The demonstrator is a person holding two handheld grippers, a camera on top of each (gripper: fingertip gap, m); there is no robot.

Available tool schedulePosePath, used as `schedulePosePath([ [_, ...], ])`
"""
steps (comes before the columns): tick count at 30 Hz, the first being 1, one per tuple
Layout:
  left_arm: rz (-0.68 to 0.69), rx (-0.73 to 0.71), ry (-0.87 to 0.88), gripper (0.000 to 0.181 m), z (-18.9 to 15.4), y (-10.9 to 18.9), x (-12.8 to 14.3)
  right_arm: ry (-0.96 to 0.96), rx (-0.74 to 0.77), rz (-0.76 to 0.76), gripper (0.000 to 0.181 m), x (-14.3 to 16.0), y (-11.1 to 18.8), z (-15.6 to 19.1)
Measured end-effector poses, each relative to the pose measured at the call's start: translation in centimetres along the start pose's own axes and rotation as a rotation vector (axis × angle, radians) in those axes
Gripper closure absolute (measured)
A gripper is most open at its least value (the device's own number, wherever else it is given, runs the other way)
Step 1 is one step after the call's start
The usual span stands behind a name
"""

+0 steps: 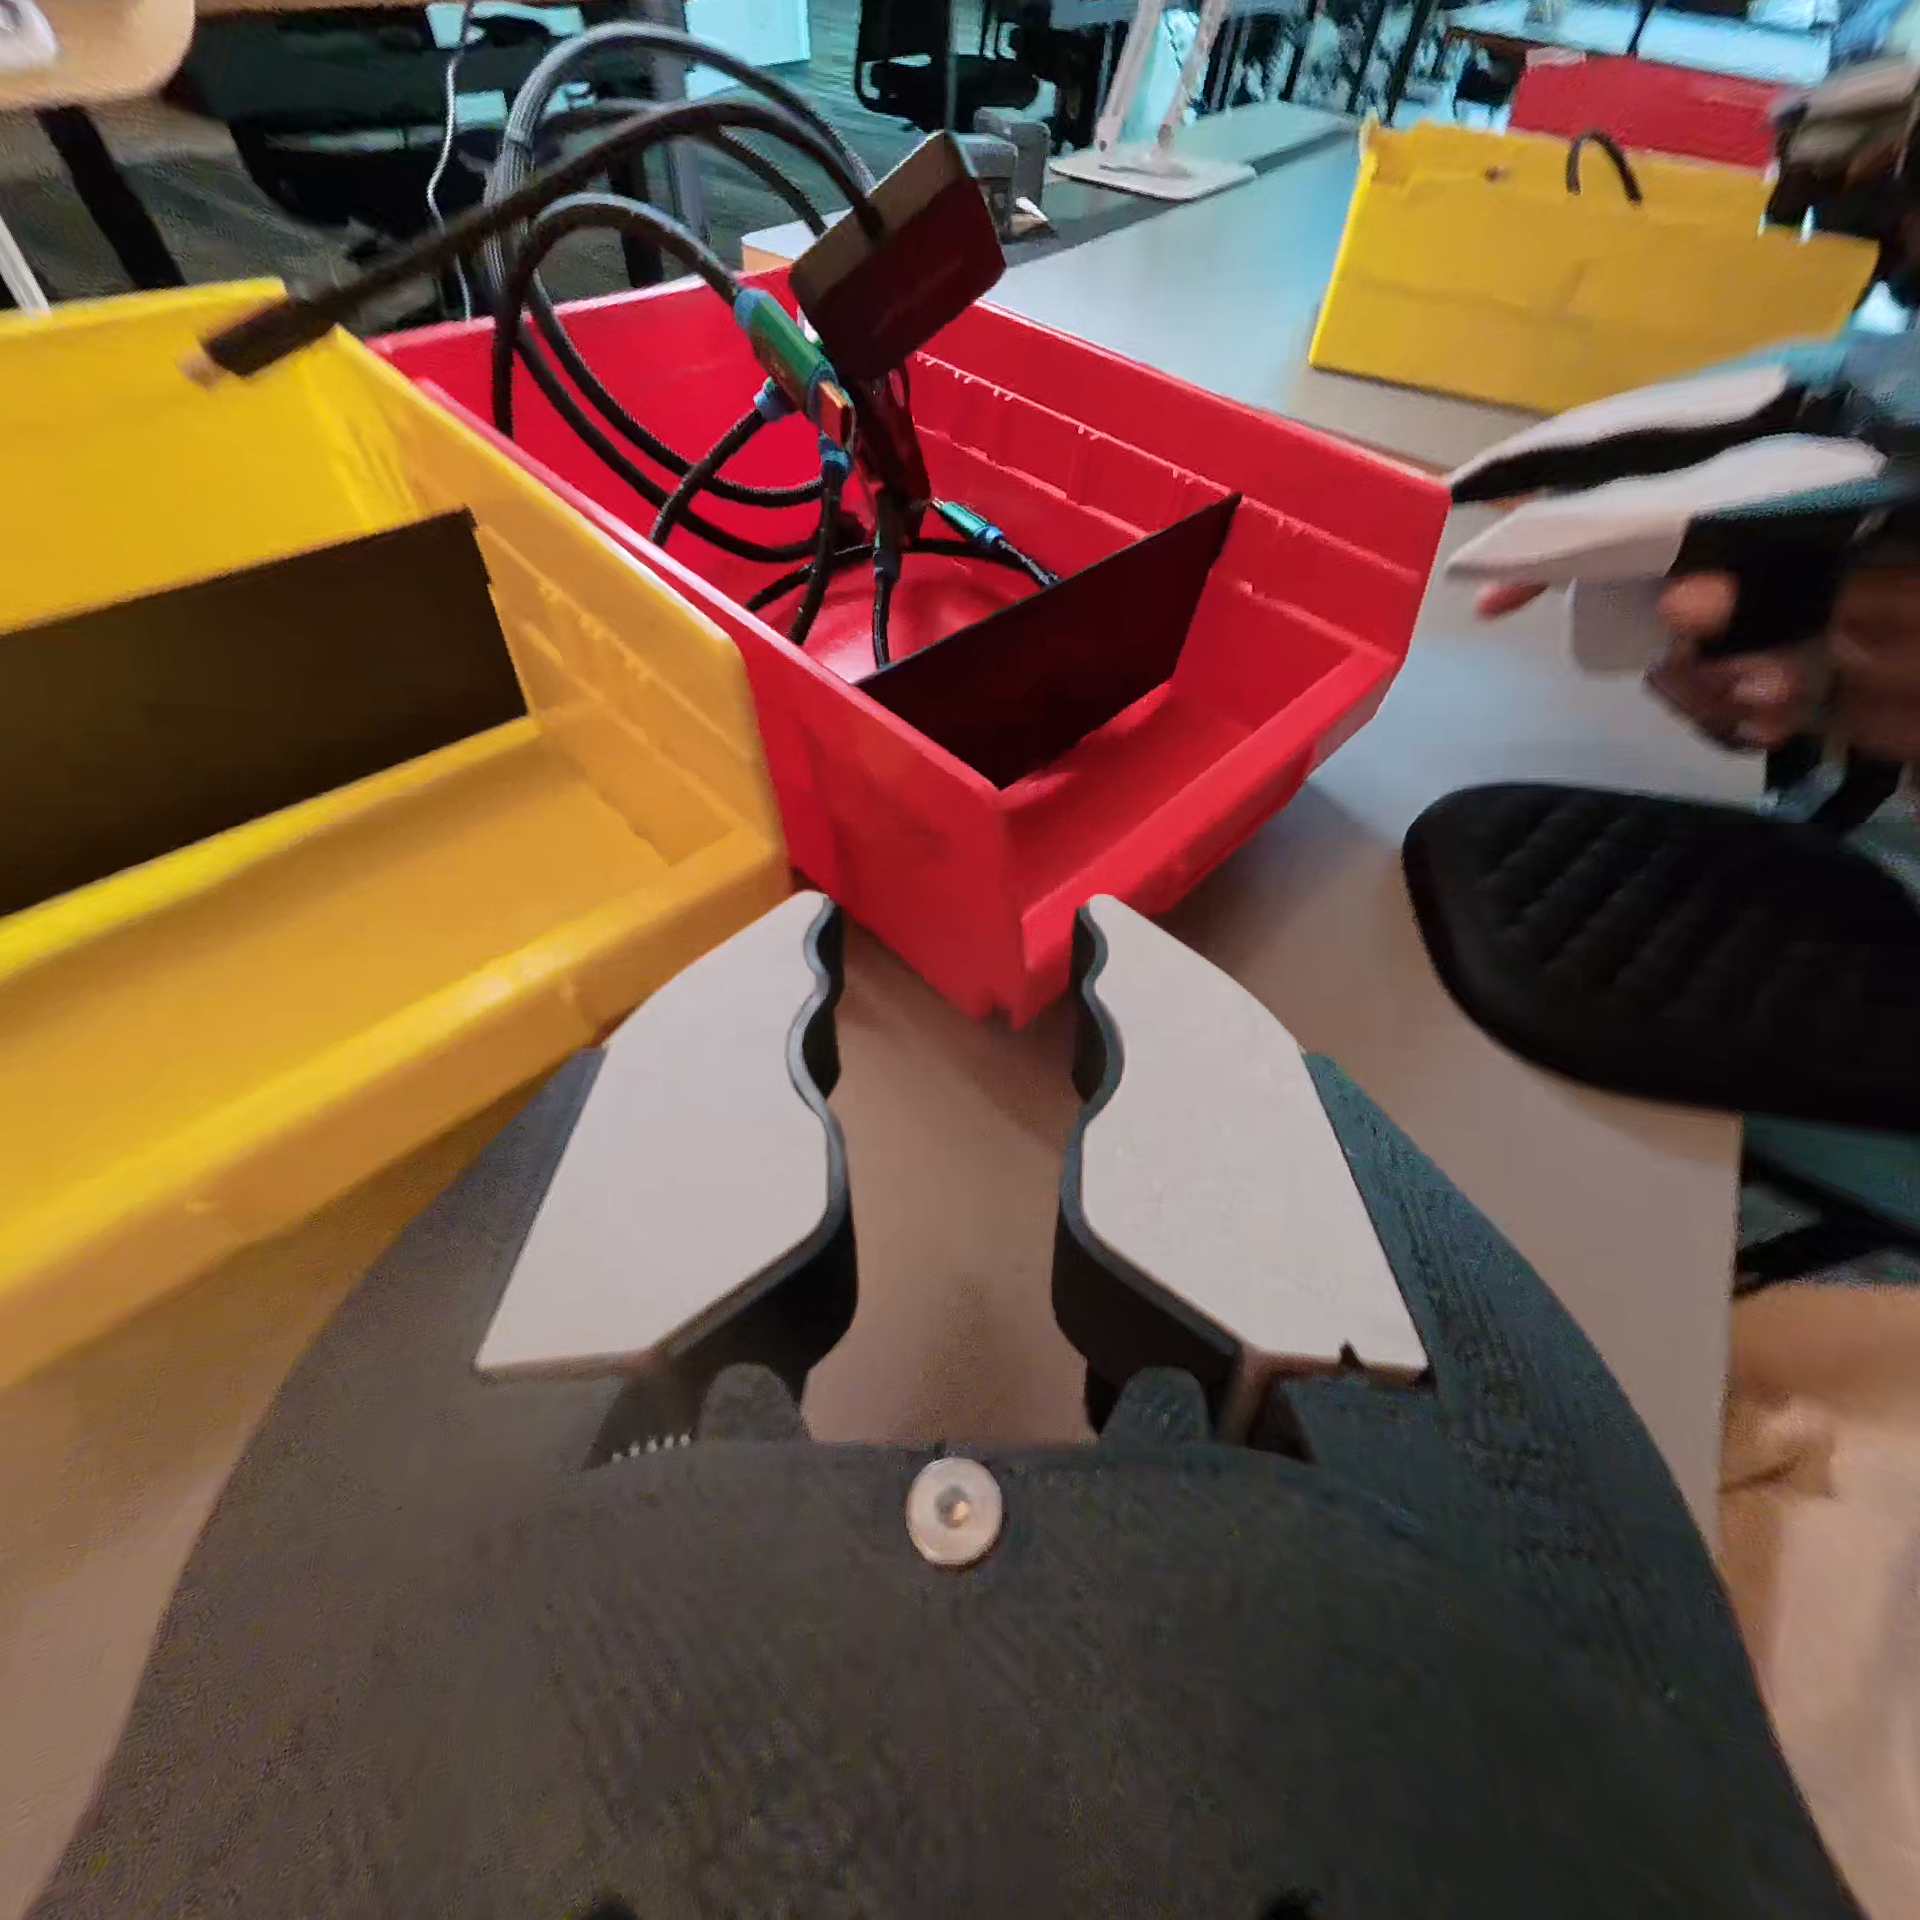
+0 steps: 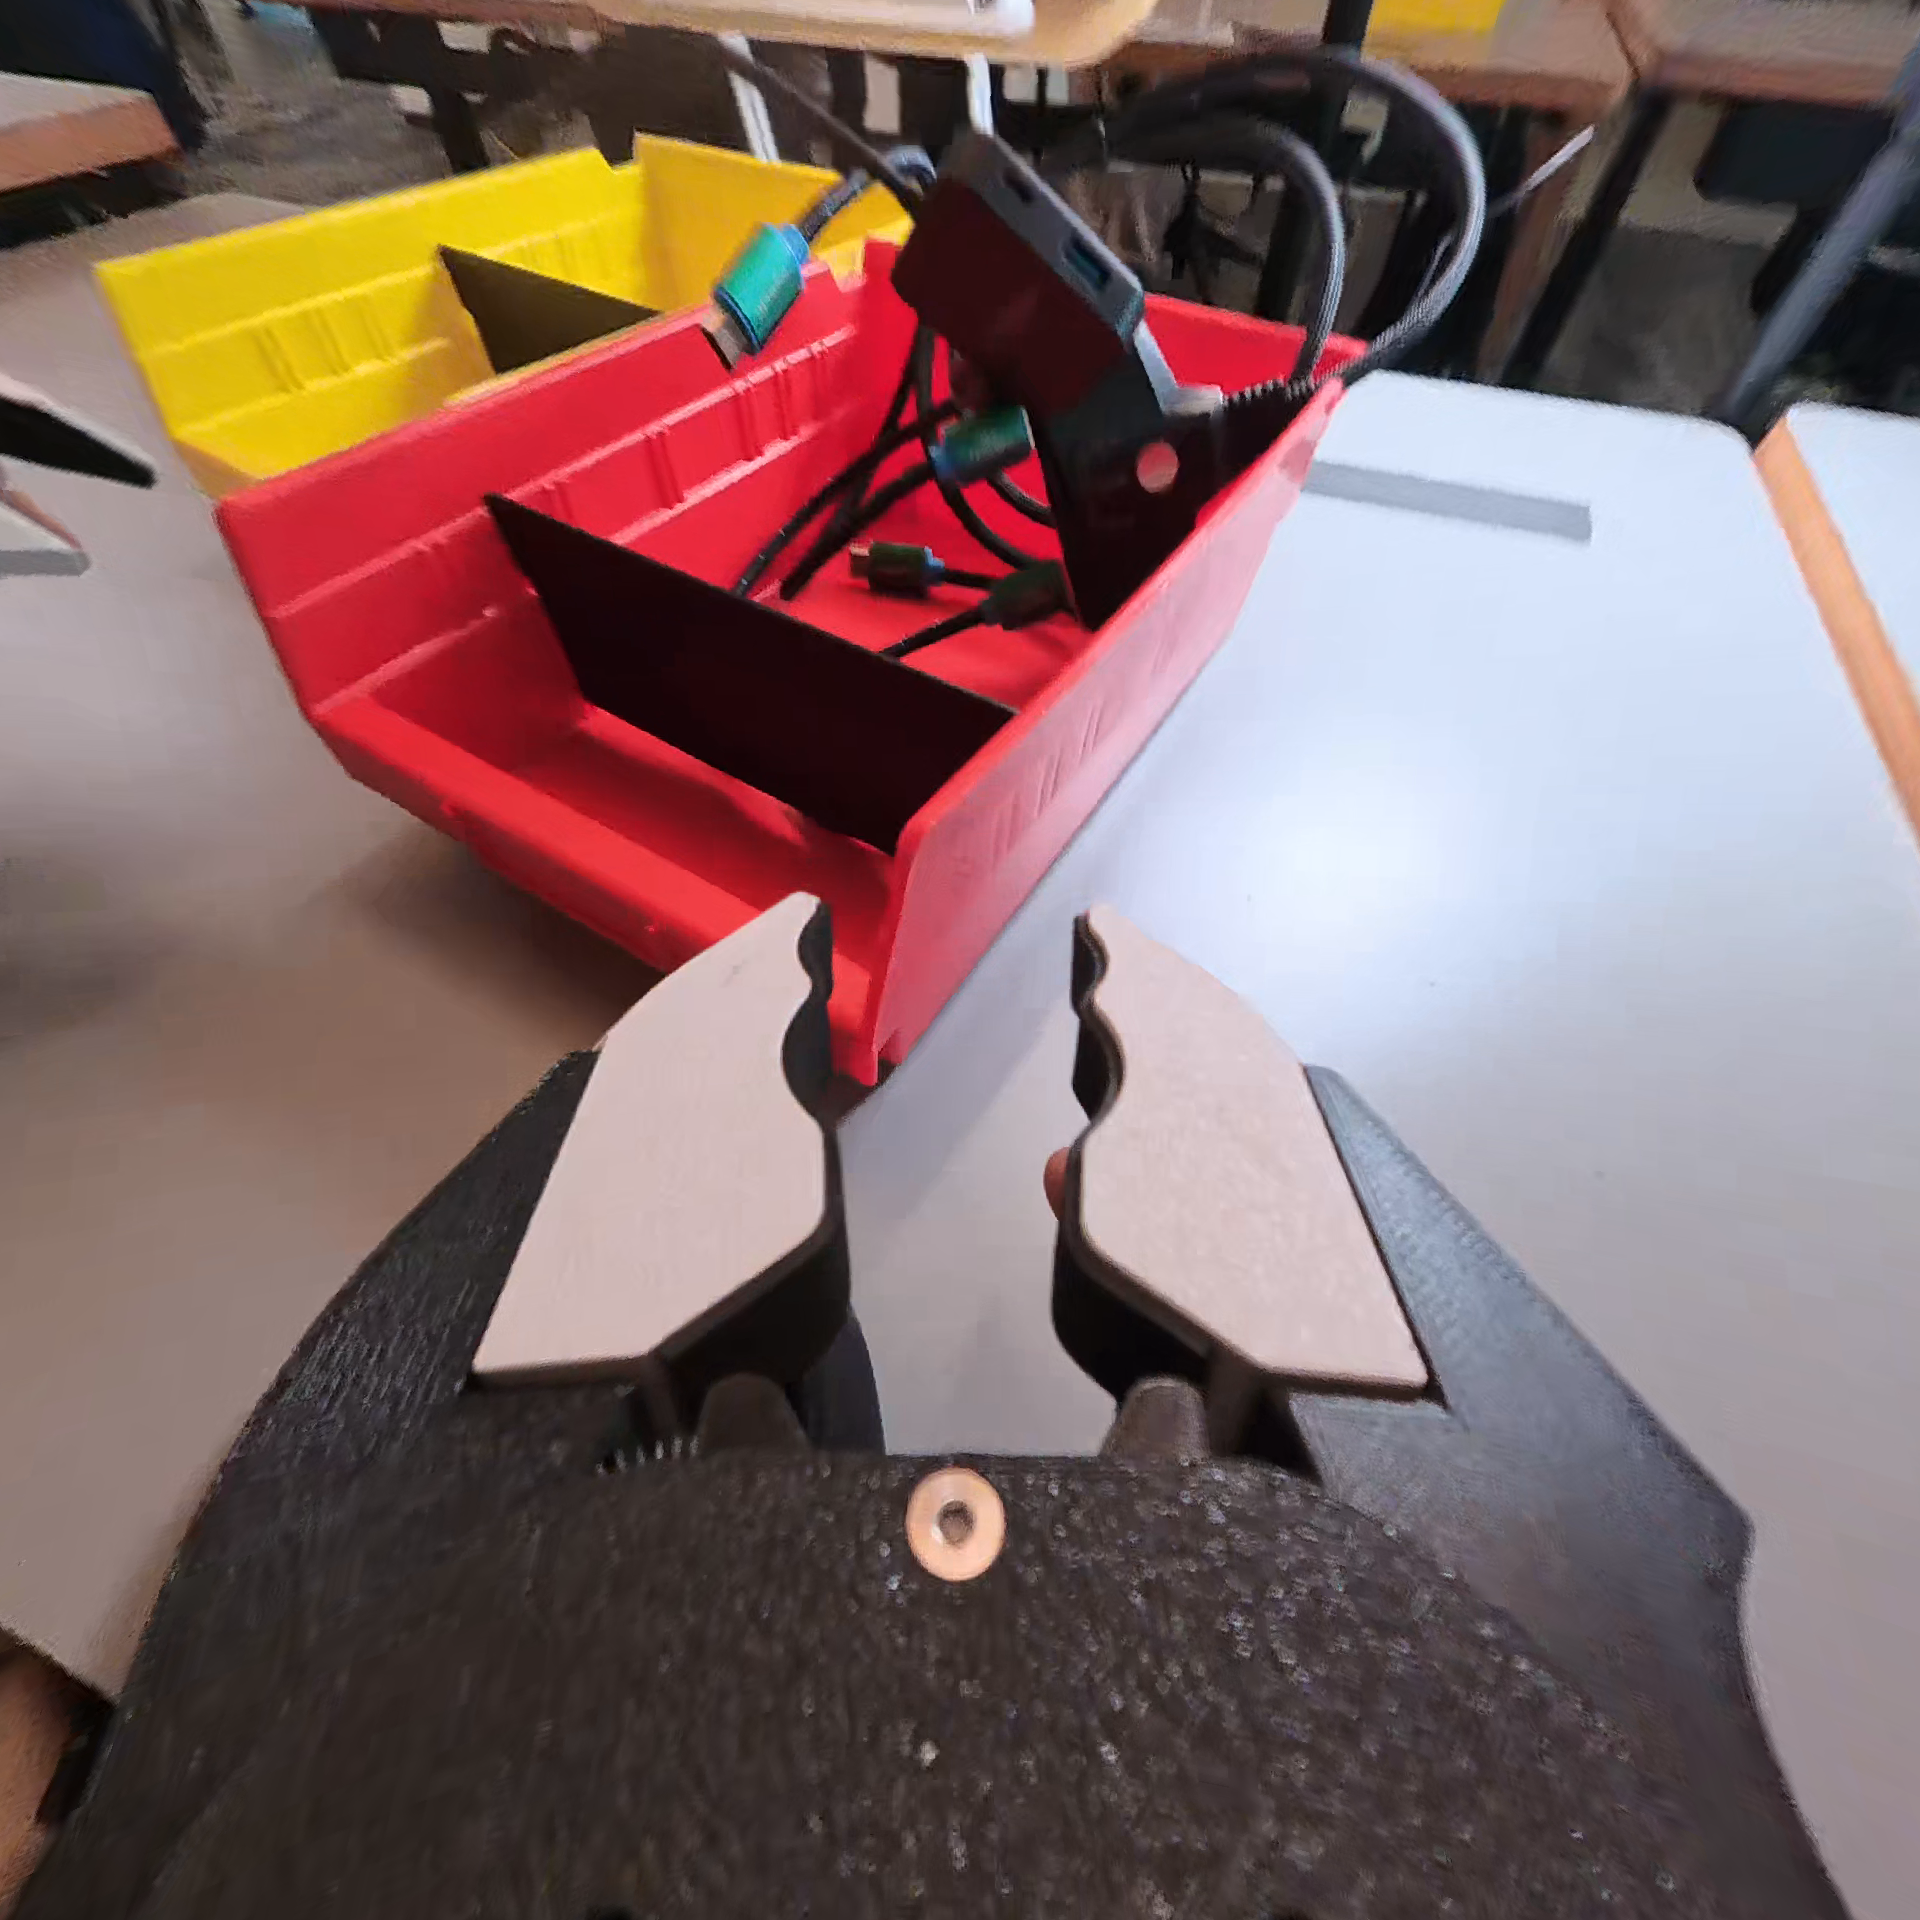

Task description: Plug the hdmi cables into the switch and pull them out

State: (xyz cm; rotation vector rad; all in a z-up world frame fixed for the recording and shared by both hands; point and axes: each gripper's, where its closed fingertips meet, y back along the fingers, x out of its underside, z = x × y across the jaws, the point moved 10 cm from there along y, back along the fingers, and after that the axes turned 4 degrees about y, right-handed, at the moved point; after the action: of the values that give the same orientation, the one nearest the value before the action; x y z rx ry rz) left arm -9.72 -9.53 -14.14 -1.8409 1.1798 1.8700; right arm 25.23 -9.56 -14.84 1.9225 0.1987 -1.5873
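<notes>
Beside the red bin (image 2: 644, 644), a yellow bin (image 2: 312, 312); black divider (image 2: 748, 686) fronts the cables (image 2: 894, 499).

Black switch (image 2: 1023, 301) propped tilted in red bin (image 2: 1091, 727), green-tipped hdmi cables (image 2: 764, 291) loose around it

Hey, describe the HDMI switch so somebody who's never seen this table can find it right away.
Find the red bin beside the yellow bin. Behind its black divider, the switch is the flat black box propped up among the cables. Unlike the green-tipped plugs around it, it is broad and slab-shaped.
</notes>
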Motion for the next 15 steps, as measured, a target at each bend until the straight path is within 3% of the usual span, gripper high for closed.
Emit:
schedulePosePath([
  [6,-0.026,-0.075,0.168,0.135,-1.0,-4.5,0.8,-0.076,0.012,0.047,0.133,-0.3,-3.9,0.7],
  [9,-0.006,-0.138,0.159,0.139,-0.8,-6.9,1.1,-0.068,0.054,0.064,0.151,-0.5,-5.4,0.5],
  [15,-0.064,-0.214,0.172,0.152,-1.0,-8.0,0.9,-0.060,0.120,0.029,0.161,-0.2,-5.5,0.2],
])
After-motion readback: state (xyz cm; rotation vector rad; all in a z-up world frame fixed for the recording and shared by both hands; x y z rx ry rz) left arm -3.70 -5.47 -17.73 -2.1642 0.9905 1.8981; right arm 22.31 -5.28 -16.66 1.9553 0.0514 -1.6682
